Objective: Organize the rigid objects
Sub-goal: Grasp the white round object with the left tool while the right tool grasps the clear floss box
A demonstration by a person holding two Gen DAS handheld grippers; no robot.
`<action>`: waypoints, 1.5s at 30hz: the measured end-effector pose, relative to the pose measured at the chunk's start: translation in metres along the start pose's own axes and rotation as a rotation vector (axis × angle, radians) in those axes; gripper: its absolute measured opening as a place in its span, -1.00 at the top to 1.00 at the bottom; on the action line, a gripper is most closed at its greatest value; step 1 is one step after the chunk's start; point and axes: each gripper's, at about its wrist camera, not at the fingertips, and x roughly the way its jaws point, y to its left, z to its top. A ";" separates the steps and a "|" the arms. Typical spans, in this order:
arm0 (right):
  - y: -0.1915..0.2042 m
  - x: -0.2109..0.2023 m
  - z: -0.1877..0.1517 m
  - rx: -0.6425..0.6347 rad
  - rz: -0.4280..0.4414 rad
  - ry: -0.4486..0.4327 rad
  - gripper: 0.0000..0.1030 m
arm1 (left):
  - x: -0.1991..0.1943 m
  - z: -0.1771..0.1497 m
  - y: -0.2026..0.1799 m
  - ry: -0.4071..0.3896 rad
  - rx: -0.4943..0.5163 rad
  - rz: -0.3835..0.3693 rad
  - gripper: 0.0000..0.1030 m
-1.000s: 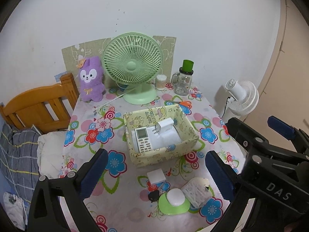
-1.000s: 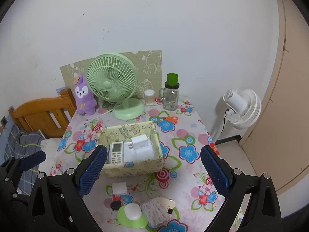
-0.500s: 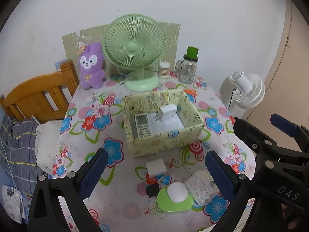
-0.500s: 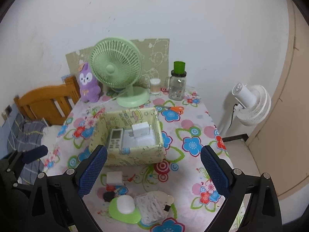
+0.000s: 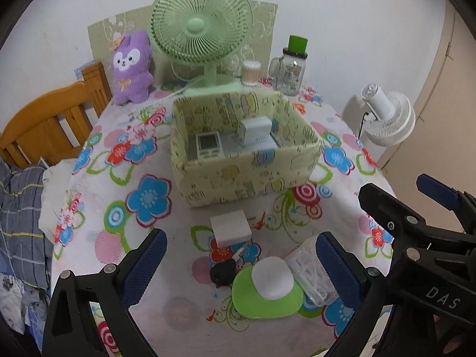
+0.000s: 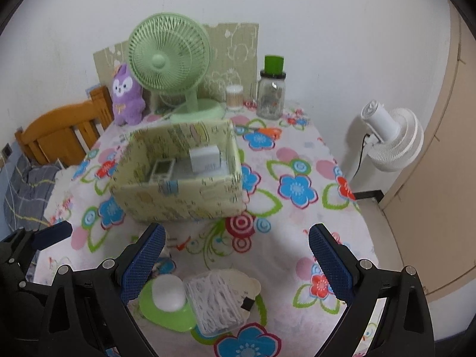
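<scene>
Rigid items lie near the surface's front edge: a white block [image 5: 231, 227], a small black lump [image 5: 222, 273], a green dish [image 5: 267, 297] with a white dome, and a clear ribbed case [image 5: 312, 270]. Behind them, the patterned fabric box [image 5: 247, 178] holds a remote [image 5: 208, 145] and a charger [image 5: 255, 131]. Both grippers, left [image 5: 241, 270] and right [image 6: 236, 260], hover with fingers spread, released, above the floral cloth [image 5: 142, 199].
</scene>
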 end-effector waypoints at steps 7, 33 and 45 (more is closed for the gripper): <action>-0.004 0.020 -0.021 0.021 0.007 0.056 -0.91 | 0.023 -0.017 -0.005 0.040 0.011 -0.014 -0.95; -0.011 0.062 -0.066 0.070 -0.008 0.202 -0.90 | 0.081 -0.050 -0.027 0.183 0.116 -0.040 -0.56; -0.006 0.070 -0.071 0.070 0.003 0.230 -0.89 | 0.082 -0.056 -0.028 0.185 0.113 -0.064 -0.07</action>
